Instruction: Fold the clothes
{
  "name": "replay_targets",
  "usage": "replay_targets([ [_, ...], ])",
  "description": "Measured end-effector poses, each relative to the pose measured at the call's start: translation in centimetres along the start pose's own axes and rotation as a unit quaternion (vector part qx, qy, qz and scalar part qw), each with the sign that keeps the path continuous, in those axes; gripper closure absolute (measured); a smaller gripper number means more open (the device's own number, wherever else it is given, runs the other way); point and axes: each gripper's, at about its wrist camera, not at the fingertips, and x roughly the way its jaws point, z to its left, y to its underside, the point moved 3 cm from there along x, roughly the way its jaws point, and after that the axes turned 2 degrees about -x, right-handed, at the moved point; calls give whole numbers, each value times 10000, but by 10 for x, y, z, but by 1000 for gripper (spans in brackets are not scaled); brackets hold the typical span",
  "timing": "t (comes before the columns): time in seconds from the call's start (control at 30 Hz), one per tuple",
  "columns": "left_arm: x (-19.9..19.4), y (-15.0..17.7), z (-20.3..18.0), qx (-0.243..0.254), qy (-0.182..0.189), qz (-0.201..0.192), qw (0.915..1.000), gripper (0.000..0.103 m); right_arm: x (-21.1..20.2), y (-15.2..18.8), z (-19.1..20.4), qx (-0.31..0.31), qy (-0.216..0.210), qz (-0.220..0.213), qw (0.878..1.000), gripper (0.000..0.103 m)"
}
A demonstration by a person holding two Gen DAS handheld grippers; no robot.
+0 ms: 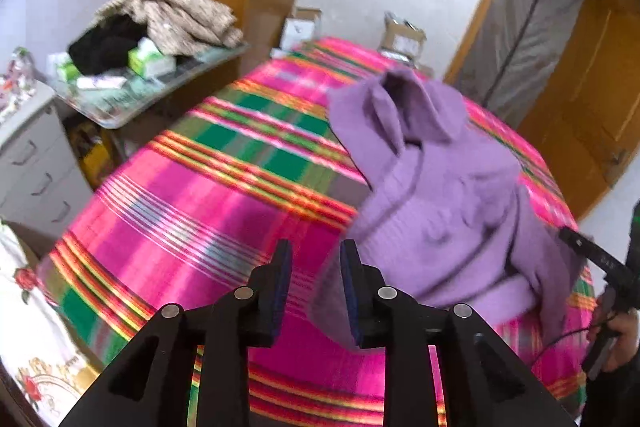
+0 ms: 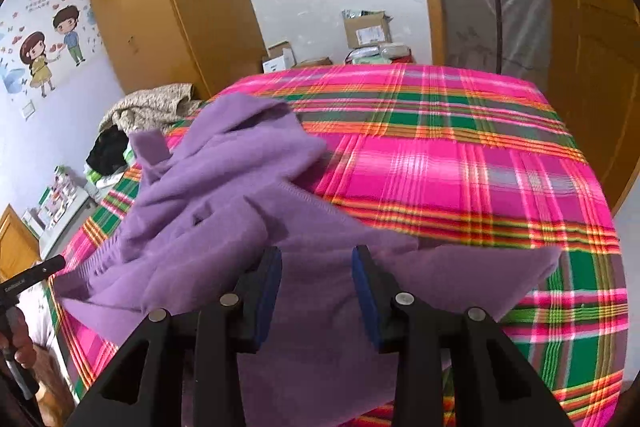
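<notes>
We see a bed under a pink, green and orange plaid blanket (image 2: 460, 163) filling most of both views. On it lies a crumpled purple knit sweater (image 2: 224, 211), bunched in a heap; in the right wrist view it sits on the near left part of the blanket, one flat flap reaching toward the near right, and in the left wrist view it is on the right side, collar end at the far side.

Left of the bed stands a side table (image 1: 132, 107) heaped with a beige patterned cloth (image 1: 176, 15), a black garment and small green boxes (labels too blurred to read). Cardboard boxes (image 2: 368, 29) sit on the floor beyond the far edge, near a wooden door frame.

The right gripper (image 2: 316, 291) has its jaws spread, hanging over the sweater's near flap; fabric shows between the pads but we see no pinch. The left gripper (image 1: 316, 291) has its jaws parted with a narrower gap, only blanket and a blurred sweater edge between, nothing clamped. A hand (image 1: 622, 337) holds the other tool at the right edge.
</notes>
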Motion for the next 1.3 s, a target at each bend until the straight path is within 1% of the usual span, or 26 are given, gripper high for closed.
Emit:
replay_targets([
  [0.13,1,-6,-5,-22,98,-57,9999,78,-1,-13,12,-227,-149,-89,9996,66],
  [0.33,21,-2,-30,298,391,196,9986,77,9,-35,58,-1011,-574,-35,9932,65],
  [0.47,34,-1,-36,358,451,337,9978,78,27,-46,100,-1672,-876,92,9820,65],
  [0.63,44,-1,-34,364,407,437,9976,78,65,-64,147,-2351,-1133,337,9648,65],
  [0.7,48,-1,-32,358,386,476,9975,77,82,-71,161,-2555,-1152,421,9590,65],
  [0.8,53,2,-31,352,375,542,9972,77,107,-79,180,-2786,-1154,567,9518,65],
  [0.97,57,3,-30,410,398,555,9968,77,136,-85,206,-2939,-1445,721,9421,65],
  [1.0,58,2,-30,421,400,556,9968,76,141,-85,210,-2965,-1508,779,9398,71],
  [1.03,59,2,-30,433,405,554,9967,76,146,-84,214,-2987,-1562,832,9378,82],
  [1.07,59,2,-29,445,407,551,9967,76,150,-84,216,-2985,-1548,845,9380,99],
  [1.1,60,2,-30,465,407,545,9966,75,152,-86,215,-2947,-1520,835,9397,100],
  [1.2,61,2,-29,508,421,526,9964,75,145,-104,197,-2603,-1413,515,9537,101],
  [1.3,62,3,-28,510,450,509,9964,74,126,-132,155,-1965,-1118,56,9741,101],
])
